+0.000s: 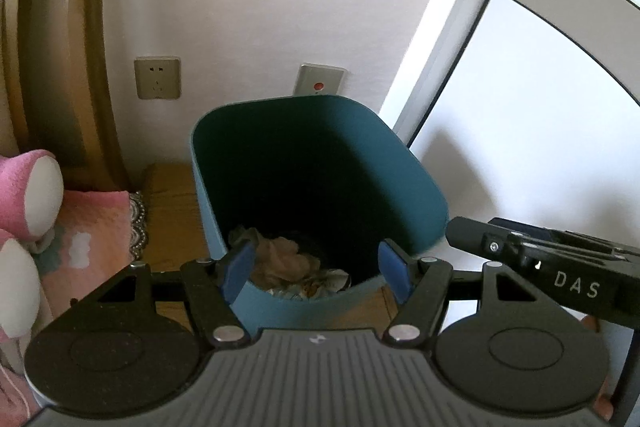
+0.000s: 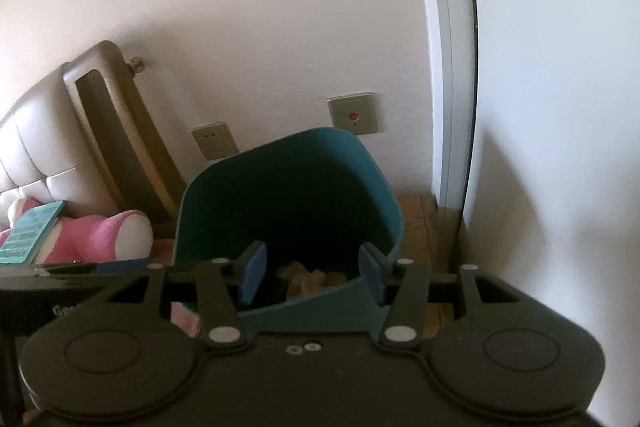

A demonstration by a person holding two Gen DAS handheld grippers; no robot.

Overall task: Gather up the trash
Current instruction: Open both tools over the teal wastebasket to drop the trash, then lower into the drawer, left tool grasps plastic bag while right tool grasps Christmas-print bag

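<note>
A teal trash bin [image 1: 404, 163] stands on the wooden floor against the wall, also in the right wrist view [image 2: 384, 195]. Crumpled brownish paper trash [image 1: 280, 259] lies at its bottom and shows in the right wrist view [image 2: 308, 277]. My left gripper [image 1: 318, 273] is open and empty, hovering over the bin's near rim. My right gripper [image 2: 312, 273] is open and empty, also above the near rim. The right gripper's black body [image 1: 560, 267] shows at the right in the left wrist view.
A bed with a pink plush toy [image 2: 100, 235] and a teal book [image 2: 30, 231] lies left of the bin, with a padded headboard [image 2: 44, 147]. A wall socket [image 1: 157, 78] and a red-button panel [image 1: 319, 83] sit behind the bin. A white door [image 2: 560, 147] is at the right.
</note>
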